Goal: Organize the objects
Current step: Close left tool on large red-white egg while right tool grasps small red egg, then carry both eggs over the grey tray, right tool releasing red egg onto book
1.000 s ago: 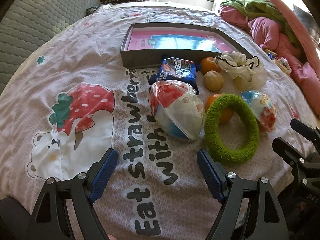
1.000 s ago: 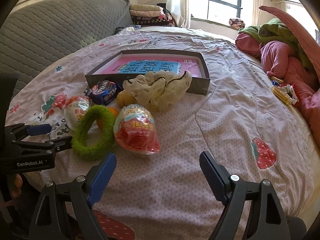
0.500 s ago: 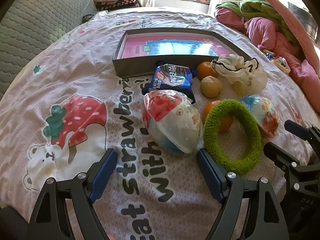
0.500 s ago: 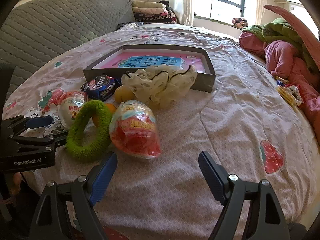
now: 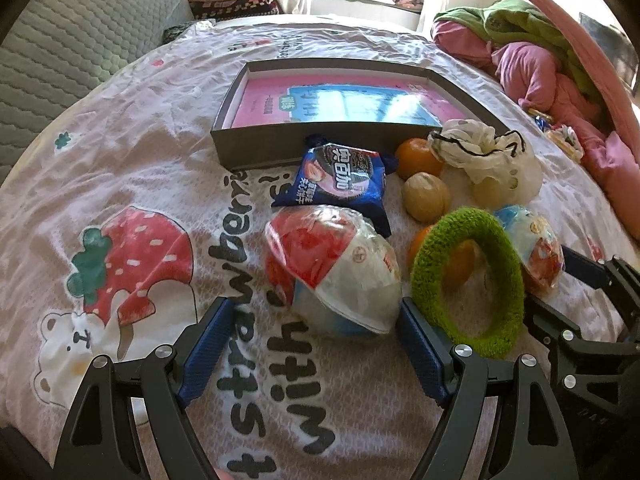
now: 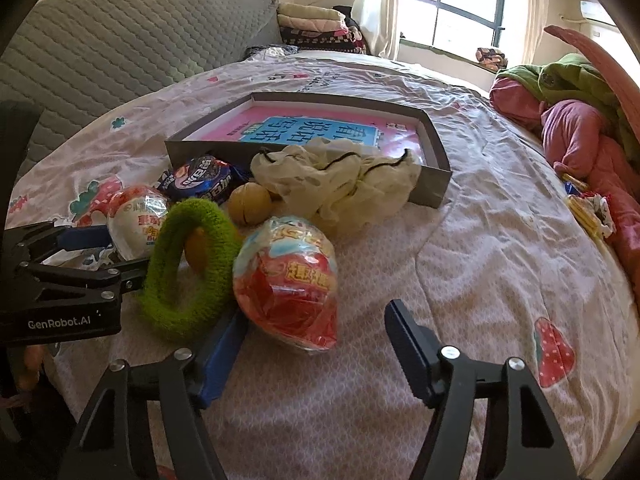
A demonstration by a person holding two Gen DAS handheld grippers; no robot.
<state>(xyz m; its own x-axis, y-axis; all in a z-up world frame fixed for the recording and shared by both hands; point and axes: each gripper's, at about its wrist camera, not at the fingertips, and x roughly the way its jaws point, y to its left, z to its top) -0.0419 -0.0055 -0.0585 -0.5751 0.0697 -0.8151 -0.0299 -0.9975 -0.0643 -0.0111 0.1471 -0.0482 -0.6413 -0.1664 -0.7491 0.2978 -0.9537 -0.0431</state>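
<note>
Claws both released: left claw (image 5: 312,344) nears crinkly wrapped egg (image 5: 334,270), light, slippery; pinch its widest middle.

On the bed (image 5: 168,128), tray (image 5: 256,148) lies farthest back; snack packet (image 5: 340,180) touches its front wall, wrapped egg (image 5: 336,276) nearer, ring (image 5: 468,280) just right of it, pouch (image 5: 492,160) behind the ring.

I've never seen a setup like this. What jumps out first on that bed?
A fuzzy green ring stands on edge mid-pile, flanked by two big foil-wrapped toy eggs: one before the open left claw, one before the open right claw. Behind them lie a blue snack packet and a shallow grey box with a pink floor.
</note>
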